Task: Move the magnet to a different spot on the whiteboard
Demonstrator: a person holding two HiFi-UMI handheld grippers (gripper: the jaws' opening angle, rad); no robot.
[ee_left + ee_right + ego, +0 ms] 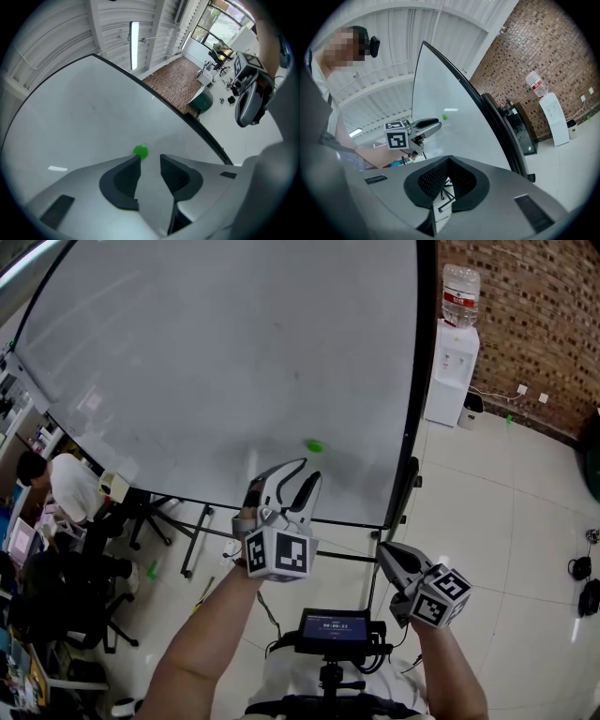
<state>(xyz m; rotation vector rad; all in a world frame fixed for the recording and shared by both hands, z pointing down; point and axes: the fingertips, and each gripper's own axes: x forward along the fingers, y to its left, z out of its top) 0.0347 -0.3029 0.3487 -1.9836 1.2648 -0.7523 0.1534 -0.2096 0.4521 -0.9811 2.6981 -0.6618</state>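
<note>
A small green magnet (pixel 314 445) sticks to the lower right part of the big whiteboard (pixel 216 352). My left gripper (pixel 305 472) points at the board just below the magnet, a short way off it. In the left gripper view the magnet (pixel 140 151) shows just past the left fingertip, outside the gap, and the left gripper (pixel 150 157) is open with nothing between its pads. My right gripper (pixel 382 547) hangs lower, to the right of the board's bottom corner, its tips together and empty (pixel 449 158). The right gripper view also shows the magnet (pixel 444 116).
The whiteboard stands on a wheeled frame (pixel 192 540). A person (pixel 70 486) sits at a desk to the left beside a black office chair (pixel 70 601). A water dispenser (pixel 452 367) stands against the brick wall (pixel 534 324) on the right. A small screen (pixel 334 626) sits below me.
</note>
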